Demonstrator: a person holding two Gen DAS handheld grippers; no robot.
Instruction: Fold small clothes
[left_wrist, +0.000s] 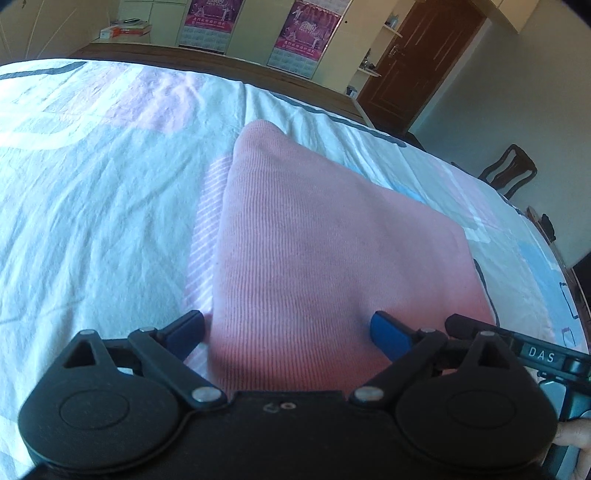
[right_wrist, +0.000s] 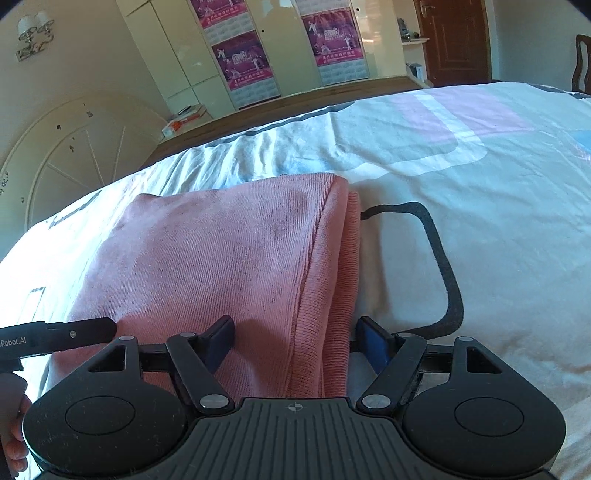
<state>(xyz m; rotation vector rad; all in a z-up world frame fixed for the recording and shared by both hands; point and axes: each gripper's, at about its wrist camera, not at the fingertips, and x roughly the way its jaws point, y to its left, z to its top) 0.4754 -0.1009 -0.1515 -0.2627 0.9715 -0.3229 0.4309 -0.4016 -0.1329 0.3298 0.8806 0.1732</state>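
Note:
A pink ribbed knit garment (left_wrist: 314, 251) lies folded flat on the bed sheet (left_wrist: 92, 206). My left gripper (left_wrist: 288, 332) is open, its blue pads spread over the garment's near left edge. In the right wrist view the same garment (right_wrist: 221, 258) shows stacked layers along its right edge. My right gripper (right_wrist: 295, 339) is open, its jaws either side of that layered edge at the near end. Each gripper's tip shows in the other's view: the right one (left_wrist: 517, 347) and the left one (right_wrist: 70, 334).
The bed is covered by a white sheet with pink, blue and dark grey patterns (right_wrist: 443, 258). A curved headboard (right_wrist: 74, 155) stands at one end. Wardrobes with pink calendars (right_wrist: 243, 62), a brown door (left_wrist: 417, 59) and a wooden chair (left_wrist: 509, 170) stand around the bed.

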